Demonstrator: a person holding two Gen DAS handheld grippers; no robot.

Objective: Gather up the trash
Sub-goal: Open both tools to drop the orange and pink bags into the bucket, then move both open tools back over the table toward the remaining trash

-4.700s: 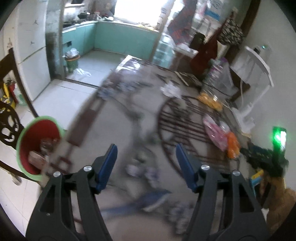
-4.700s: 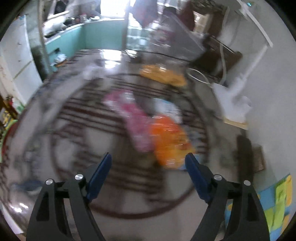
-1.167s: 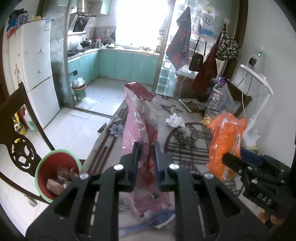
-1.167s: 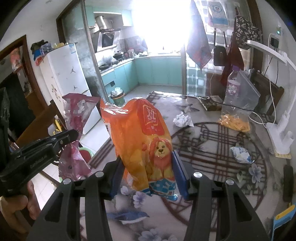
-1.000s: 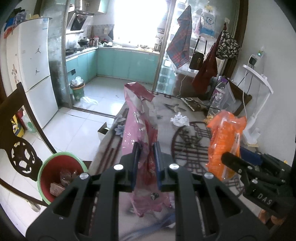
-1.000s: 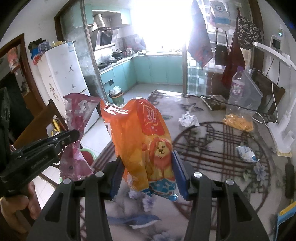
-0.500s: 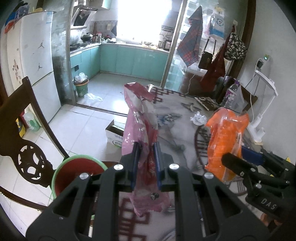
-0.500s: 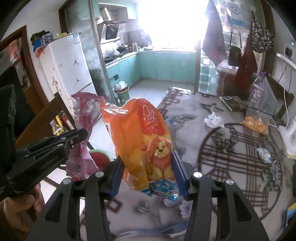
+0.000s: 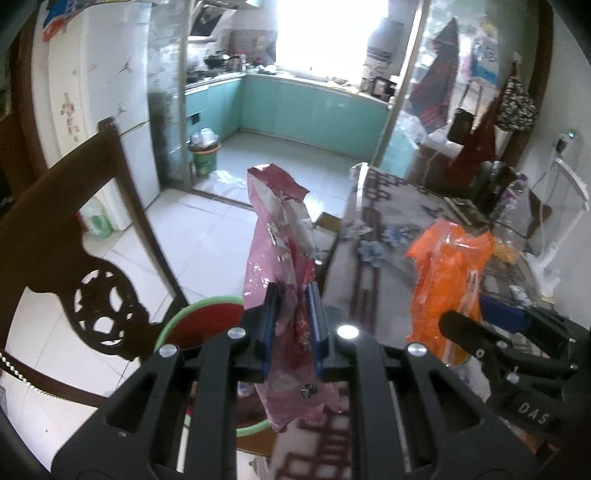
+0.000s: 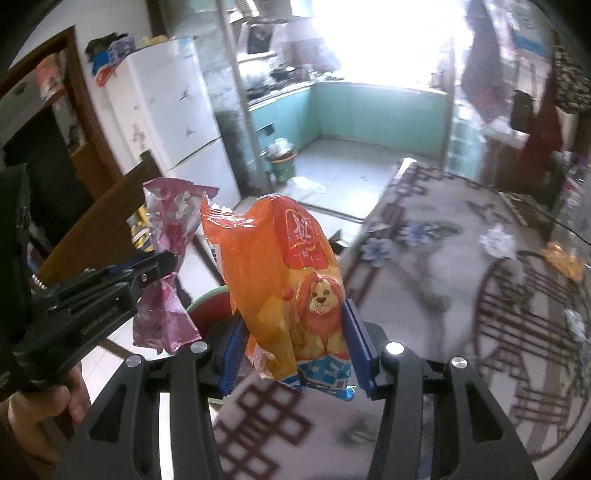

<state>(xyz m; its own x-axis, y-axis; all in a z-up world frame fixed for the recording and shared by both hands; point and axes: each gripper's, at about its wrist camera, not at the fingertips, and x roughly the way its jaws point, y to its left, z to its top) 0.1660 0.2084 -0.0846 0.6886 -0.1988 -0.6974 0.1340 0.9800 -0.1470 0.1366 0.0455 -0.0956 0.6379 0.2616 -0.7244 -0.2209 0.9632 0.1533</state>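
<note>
Bright daylight floods through the far kitchen window (image 9: pixel 332 33) above teal cabinets (image 9: pixel 314 110). A white fridge (image 9: pixel 99 110) stands at left, a dark carved chair (image 9: pixel 74 266) near it, on pale floor tiles (image 9: pixel 207 229). The patterned table (image 10: pixel 461 266) spreads right.

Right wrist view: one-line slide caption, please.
Right gripper clamps an orange lion snack bag beside the left gripper's pink wrapper, above the red bin.

"DAS" on right claw (image 9: pixel 460 326) (white print)
</note>
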